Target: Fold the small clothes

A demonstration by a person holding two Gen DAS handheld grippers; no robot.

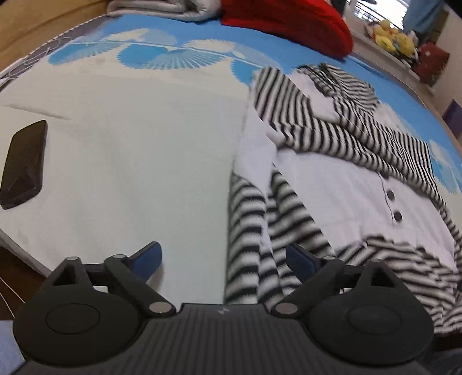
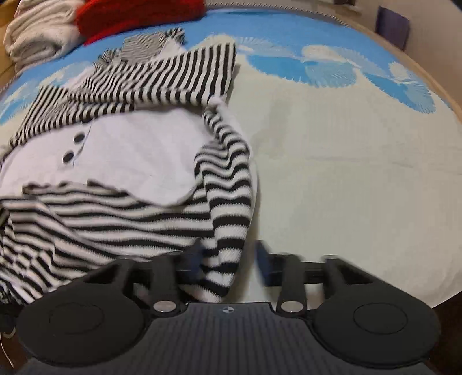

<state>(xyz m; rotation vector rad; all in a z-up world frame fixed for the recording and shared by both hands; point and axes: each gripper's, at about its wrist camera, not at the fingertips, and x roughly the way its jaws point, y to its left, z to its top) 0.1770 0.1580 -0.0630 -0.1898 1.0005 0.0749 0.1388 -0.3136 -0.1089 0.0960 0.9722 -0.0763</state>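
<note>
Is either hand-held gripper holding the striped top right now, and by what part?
Neither holds it. Both are open, each around a striped sleeve: left hand-held gripper, right hand-held gripper.

Both wrist views look low and close across the striped garment.

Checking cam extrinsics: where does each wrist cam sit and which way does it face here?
Left wrist: on the left gripper, facing across the bed; striped garment right, phone left; open fingers show.
Right wrist: on the right gripper, same direction; garment left, a sleeve between its open fingers.
Shared: garment, red pillow, bed.
</note>
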